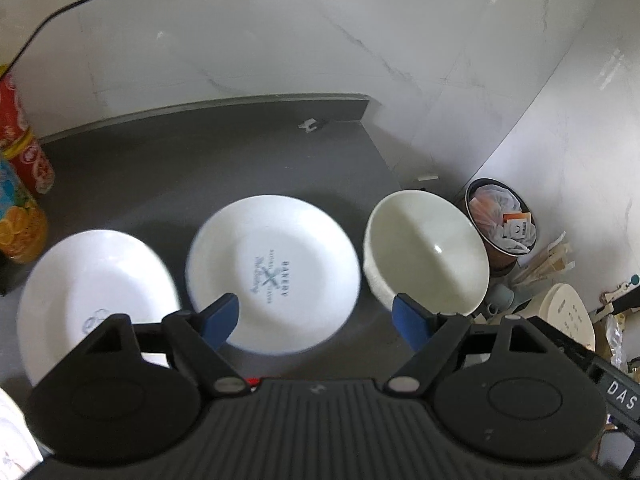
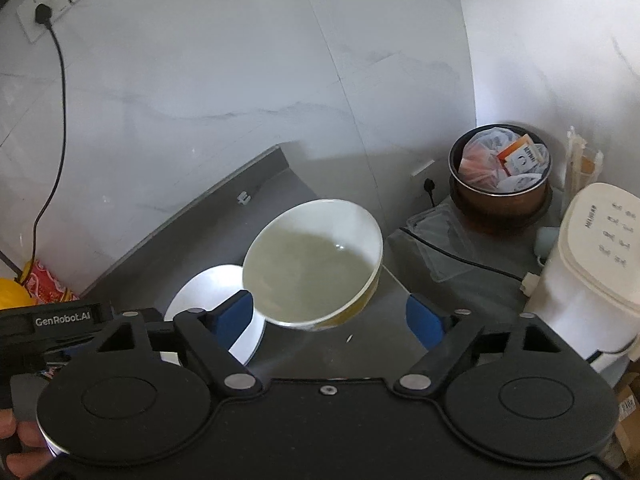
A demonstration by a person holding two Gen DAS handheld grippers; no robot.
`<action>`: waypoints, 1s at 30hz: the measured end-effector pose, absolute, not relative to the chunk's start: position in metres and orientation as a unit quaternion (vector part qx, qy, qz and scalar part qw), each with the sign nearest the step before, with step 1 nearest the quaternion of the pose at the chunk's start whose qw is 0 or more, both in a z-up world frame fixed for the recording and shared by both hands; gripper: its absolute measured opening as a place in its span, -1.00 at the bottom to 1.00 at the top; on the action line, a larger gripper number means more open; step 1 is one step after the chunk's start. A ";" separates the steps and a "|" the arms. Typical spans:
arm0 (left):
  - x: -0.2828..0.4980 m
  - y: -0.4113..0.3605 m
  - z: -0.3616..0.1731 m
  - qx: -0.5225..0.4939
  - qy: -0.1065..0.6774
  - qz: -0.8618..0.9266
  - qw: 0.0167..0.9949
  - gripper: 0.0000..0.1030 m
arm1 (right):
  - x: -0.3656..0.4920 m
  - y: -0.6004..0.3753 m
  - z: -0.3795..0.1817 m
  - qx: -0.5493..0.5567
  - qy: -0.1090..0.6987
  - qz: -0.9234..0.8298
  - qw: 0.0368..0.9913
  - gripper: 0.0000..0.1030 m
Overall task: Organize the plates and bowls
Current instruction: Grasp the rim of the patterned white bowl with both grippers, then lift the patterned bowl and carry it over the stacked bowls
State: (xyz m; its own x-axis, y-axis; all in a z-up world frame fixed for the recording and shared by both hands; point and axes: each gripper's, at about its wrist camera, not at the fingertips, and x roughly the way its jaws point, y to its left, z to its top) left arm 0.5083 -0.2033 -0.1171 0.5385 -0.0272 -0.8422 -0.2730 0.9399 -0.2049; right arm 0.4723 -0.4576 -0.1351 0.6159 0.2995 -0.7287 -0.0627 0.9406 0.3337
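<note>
Your left claw [image 1: 316, 316] is spread wide, blue pads [image 1: 222, 316] well apart, gripping nothing. It hovers above the dark counter [image 1: 160, 168]. Straight ahead, between the fingers and just past them, sits the middle plate [image 1: 276, 272], white, with blue print at its centre. Off the left finger lies a second plate [image 1: 88, 292], partly hidden by that finger's linkage. Off the right fingertip, nearly touching it, is the bowl [image 1: 428, 252], cream inside, empty, close beside the middle plate at the counter's right end. Far left of the claw stand a red can [image 1: 24, 148] and an orange-printed one [image 1: 20, 220]. Beyond the bowl, lower down, is a bin [image 1: 500, 216] stuffed with wrappers.

Your right claw [image 2: 332, 316] is also wide open and empty, pads clear of everything. The bowl [image 2: 316, 260] fills the gap ahead of its fingers, rim tilted toward the left pad; from this view I cannot tell whether it rests flat. Behind the left finger peeks the plate [image 2: 208, 292]. Right of the claw stands a white appliance [image 2: 592, 264], with the bin [image 2: 500, 184] beyond it. At lower left, your fingertips [image 2: 20, 448] wrap the handle.
</note>
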 end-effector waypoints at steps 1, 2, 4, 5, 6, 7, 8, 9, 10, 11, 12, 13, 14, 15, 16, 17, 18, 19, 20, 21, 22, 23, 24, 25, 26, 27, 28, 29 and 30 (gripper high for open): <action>0.513 -0.206 -0.120 -0.159 0.476 0.072 0.862 0.60 | 0.477 -0.460 -0.138 0.139 0.429 0.103 0.886 0.58; 0.518 -0.209 -0.123 -0.159 0.478 0.075 0.860 0.57 | 0.483 -0.463 -0.141 0.141 0.434 0.103 0.884 0.58; 0.526 -0.213 -0.129 -0.163 0.483 0.079 0.857 0.54 | 0.492 -0.467 -0.147 0.146 0.440 0.109 0.879 0.55; 0.531 -0.215 -0.133 -0.169 0.484 0.080 0.855 0.52 | 0.496 -0.469 -0.149 0.148 0.442 0.111 0.878 0.51; 0.535 -0.216 -0.136 -0.172 0.485 0.081 0.853 0.49 | 0.502 -0.470 -0.153 0.149 0.446 0.113 0.876 0.48; 0.538 -0.218 -0.138 -0.172 0.487 0.082 0.852 0.47 | 0.505 -0.470 -0.156 0.149 0.449 0.114 0.874 0.42; 0.543 -0.220 -0.141 -0.173 0.489 0.083 0.851 0.44 | 0.510 -0.471 -0.160 0.150 0.453 0.115 0.871 0.39; 0.548 -0.221 -0.144 -0.175 0.491 0.084 0.849 0.39 | 0.514 -0.472 -0.164 0.152 0.456 0.116 0.869 0.34; 0.552 -0.222 -0.147 -0.177 0.494 0.085 0.847 0.36 | 0.519 -0.472 -0.168 0.154 0.460 0.116 0.866 0.29; 0.556 -0.223 -0.151 -0.181 0.498 0.085 0.844 0.28 | 0.523 -0.473 -0.171 0.156 0.465 0.116 0.864 0.25; 0.559 -0.224 -0.153 -0.184 0.499 0.085 0.842 0.19 | 0.527 -0.473 -0.175 0.157 0.469 0.116 0.861 0.23; 0.564 -0.225 -0.156 -0.186 0.501 0.085 0.841 0.16 | 0.531 -0.472 -0.179 0.158 0.473 0.117 0.859 0.18; 0.569 -0.226 -0.159 -0.187 0.503 0.086 0.839 0.10 | 0.535 -0.472 -0.183 0.159 0.478 0.118 0.856 0.13; 0.571 -0.227 -0.161 -0.187 0.505 0.088 0.838 0.05 | 0.538 -0.472 -0.188 0.160 0.483 0.119 0.852 0.10; 0.576 -0.228 -0.165 -0.187 0.507 0.089 0.837 0.02 | 0.541 -0.472 -0.191 0.161 0.487 0.121 0.850 0.03; 0.580 -0.228 -0.168 -0.187 0.509 0.090 0.835 -0.06 | 0.545 -0.472 -0.194 0.163 0.491 0.123 0.847 -0.03; 0.584 -0.229 -0.172 -0.189 0.512 0.089 0.833 -0.12 | 0.547 -0.472 -0.197 0.164 0.494 0.124 0.845 -0.06; 0.587 -0.229 -0.176 -0.193 0.515 0.089 0.830 -0.16 | 0.549 -0.472 -0.199 0.164 0.497 0.123 0.843 -0.11; 0.590 -0.229 -0.181 -0.195 0.518 0.089 0.828 -0.24 | 0.552 -0.471 -0.203 0.163 0.500 0.122 0.841 -0.16; 0.593 -0.229 -0.185 -0.196 0.521 0.089 0.826 -0.30 | 0.554 -0.471 -0.206 0.163 0.503 0.122 0.840 -0.20; 0.596 -0.230 -0.188 -0.195 0.524 0.089 0.824 -0.33 | 0.556 -0.471 -0.208 0.163 0.506 0.121 0.838 -0.26; 0.599 -0.231 -0.191 -0.193 0.527 0.090 0.823 -0.38 | 0.558 -0.470 -0.210 0.164 0.510 0.120 0.836 -0.29; 0.602 -0.231 -0.194 -0.193 0.529 0.091 0.821 -0.42 | 0.560 -0.470 -0.212 0.166 0.512 0.120 0.834 -0.29; 0.603 -0.232 -0.197 -0.195 0.531 0.091 0.820 -0.43 | 0.561 -0.470 -0.213 0.166 0.514 0.122 0.833 -0.31; 0.605 -0.232 -0.200 -0.197 0.532 0.091 0.819 -0.46 | 0.563 -0.469 -0.215 0.162 0.517 0.123 0.832 -0.32; 0.607 -0.233 -0.202 -0.198 0.533 0.091 0.818 -0.49 | 0.564 -0.468 -0.217 0.158 0.519 0.123 0.831 -0.32; 0.610 -0.233 -0.205 -0.198 0.534 0.092 0.817 -0.50 | 0.565 -0.466 -0.218 0.155 0.521 0.124 0.830 -0.35; 0.611 -0.234 -0.207 -0.198 0.534 0.093 0.816 -0.55 | 0.566 -0.465 -0.220 0.150 0.521 0.124 0.831 -0.40; 0.612 -0.233 -0.209 -0.202 0.534 0.093 0.816 -0.61 | 0.567 -0.464 -0.221 0.143 0.520 0.123 0.833 -0.44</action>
State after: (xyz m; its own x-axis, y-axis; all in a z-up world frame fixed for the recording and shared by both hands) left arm 0.6124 -0.2335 -0.2089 0.4124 -0.0638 -0.9088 -0.3685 0.9006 -0.2304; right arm 0.5665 -0.4637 -0.2206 0.4283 0.3527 -0.8320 -0.0556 0.9292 0.3653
